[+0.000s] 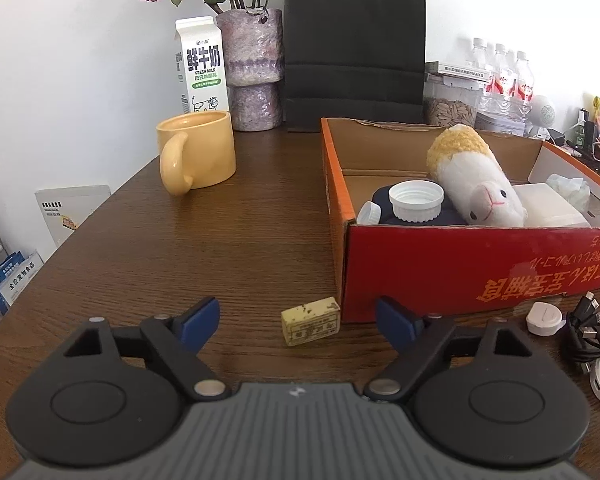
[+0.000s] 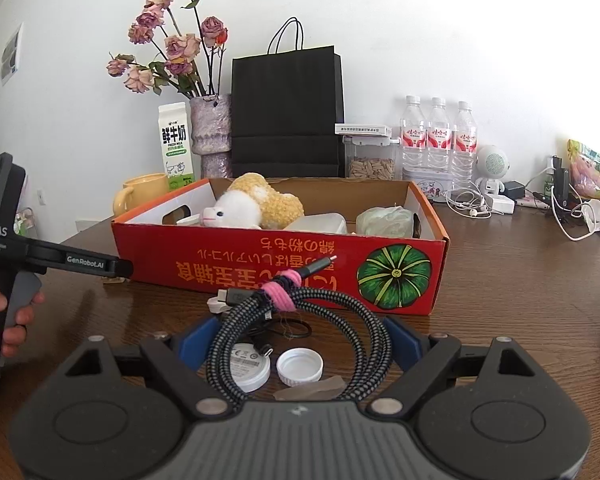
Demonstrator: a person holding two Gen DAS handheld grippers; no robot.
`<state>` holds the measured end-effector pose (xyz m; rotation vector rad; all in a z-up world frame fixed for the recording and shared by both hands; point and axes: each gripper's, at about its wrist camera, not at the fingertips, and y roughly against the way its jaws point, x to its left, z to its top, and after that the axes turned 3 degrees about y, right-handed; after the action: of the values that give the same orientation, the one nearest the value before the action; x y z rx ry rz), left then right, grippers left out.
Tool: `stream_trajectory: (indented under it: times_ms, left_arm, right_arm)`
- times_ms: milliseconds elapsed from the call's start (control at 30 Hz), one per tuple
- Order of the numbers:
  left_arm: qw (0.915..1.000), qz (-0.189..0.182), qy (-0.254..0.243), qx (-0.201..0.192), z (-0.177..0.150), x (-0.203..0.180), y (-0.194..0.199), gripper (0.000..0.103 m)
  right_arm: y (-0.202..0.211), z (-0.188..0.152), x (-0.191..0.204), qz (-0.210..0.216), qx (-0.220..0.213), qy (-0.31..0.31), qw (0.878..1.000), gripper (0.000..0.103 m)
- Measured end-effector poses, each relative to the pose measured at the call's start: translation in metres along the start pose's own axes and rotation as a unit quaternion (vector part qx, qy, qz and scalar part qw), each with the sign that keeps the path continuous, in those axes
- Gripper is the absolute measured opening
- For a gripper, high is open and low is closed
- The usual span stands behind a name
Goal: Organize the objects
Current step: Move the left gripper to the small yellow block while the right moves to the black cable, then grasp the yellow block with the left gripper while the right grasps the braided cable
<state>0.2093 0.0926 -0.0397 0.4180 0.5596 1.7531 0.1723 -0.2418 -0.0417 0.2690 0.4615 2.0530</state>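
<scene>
The left gripper (image 1: 298,320) stands with its blue pads spread wide and nothing pressed between them; a small yellow block (image 1: 311,321) lies on the wooden table (image 1: 240,240) in the gap ahead of the pads, clear of both and just beside the near corner of the red cardboard box (image 1: 460,264). Seen from the right wrist, a hand (image 2: 10,316) is wrapped round the left tool's grey handle, and its black arm reaches level toward the box's left end.

Inside the box lie a plush sheep (image 1: 472,178), a dark container with a white screw cap (image 1: 416,198) and a pale tub (image 1: 548,204).

The right gripper (image 2: 300,338) is also wide, yet its pads sit against the two sides of a coiled braided cable (image 2: 364,328) tied with a pink band (image 2: 278,294), the coil lifted above the table. Below it lie a white bottle cap (image 2: 300,367) and a round white disc (image 2: 250,366).
</scene>
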Motion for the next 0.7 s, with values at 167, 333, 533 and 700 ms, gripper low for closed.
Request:
stream_trajectory:
  times_ms: [167,333,533,700]
  left_arm:
    - [0.9998,-0.016,-0.007,0.003,-0.002,-0.002,0.0,0.061]
    - [0.9997,-0.024,-0.009,0.004,-0.006,0.0,0.004,0.032]
    - [0.9995,-0.027,-0.006,-0.013,-0.014,0.003,0.025,0.032]
    - [0.9992,-0.03,-0.006,-0.028,-0.025,0.003,0.049,0.032]
  right_arm:
    - [0.0,0.0,0.0,-0.001,-0.001,-0.001,1.0,0.088]
    - [0.0,0.0,-0.001,-0.001,-0.002,-0.001,1.0,0.088]
    - [0.001,0.0,0.0,-0.002,-0.004,-0.002,1.0,0.088]
    - [0.003,0.0,0.001,-0.002,-0.01,-0.001,1.0,0.088]
